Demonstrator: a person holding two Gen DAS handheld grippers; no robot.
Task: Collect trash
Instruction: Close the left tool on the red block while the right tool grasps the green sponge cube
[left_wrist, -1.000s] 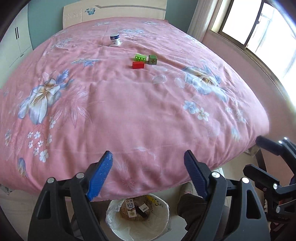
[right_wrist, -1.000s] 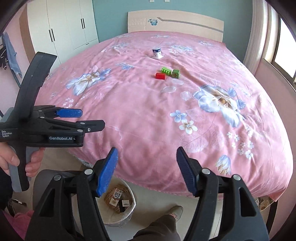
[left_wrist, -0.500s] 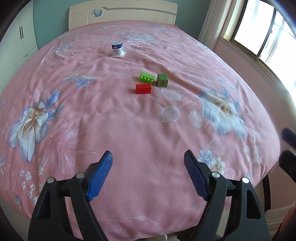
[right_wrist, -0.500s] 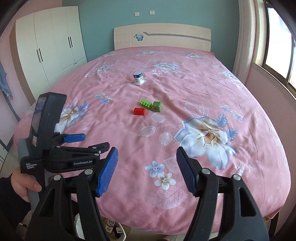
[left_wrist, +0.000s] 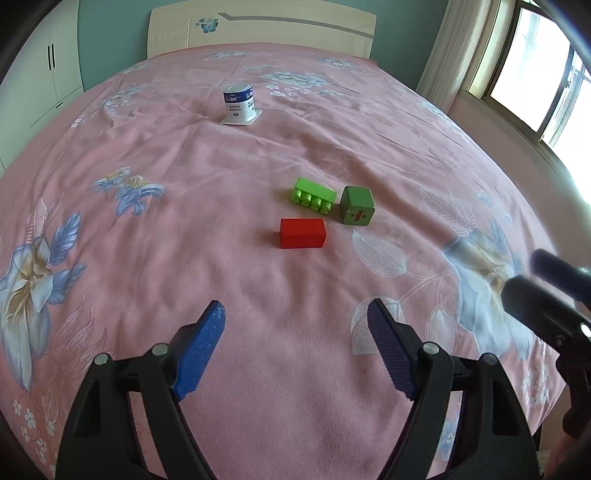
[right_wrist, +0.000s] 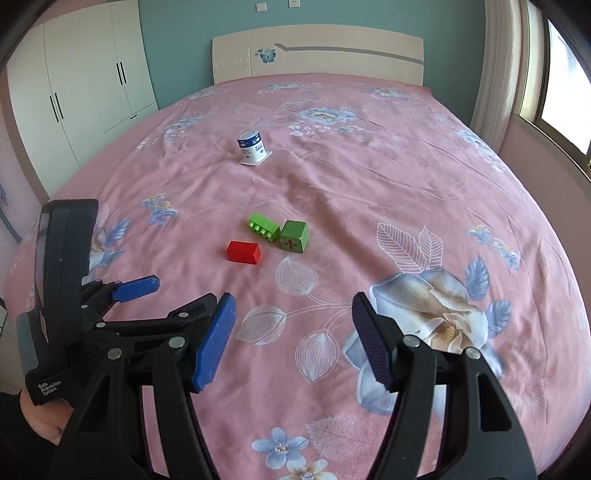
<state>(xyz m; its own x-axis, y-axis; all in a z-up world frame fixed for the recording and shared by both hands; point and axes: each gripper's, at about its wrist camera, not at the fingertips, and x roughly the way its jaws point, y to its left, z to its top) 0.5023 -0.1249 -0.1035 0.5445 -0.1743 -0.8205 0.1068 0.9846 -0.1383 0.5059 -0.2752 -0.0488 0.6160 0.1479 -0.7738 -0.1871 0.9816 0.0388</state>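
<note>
- Four small things lie on the pink bedspread (left_wrist: 147, 258): a white-and-blue cup (left_wrist: 240, 104), and nearer than the cup a red block (left_wrist: 302, 232), a studded green brick (left_wrist: 313, 195) and a green cube (left_wrist: 357, 210).
- Both the left gripper (left_wrist: 295, 347) and the right gripper (right_wrist: 293, 336) hang spread wide and empty, well short of the cup.
- Likely risk: the cup is probably the trash, and the blocks sit in the path to it, so a hasty reach may knock them or pinch soft cloth.

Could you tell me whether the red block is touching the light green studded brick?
Apart. The left wrist view shows a strip of pink bedspread between the red block and the light green studded brick.
</note>
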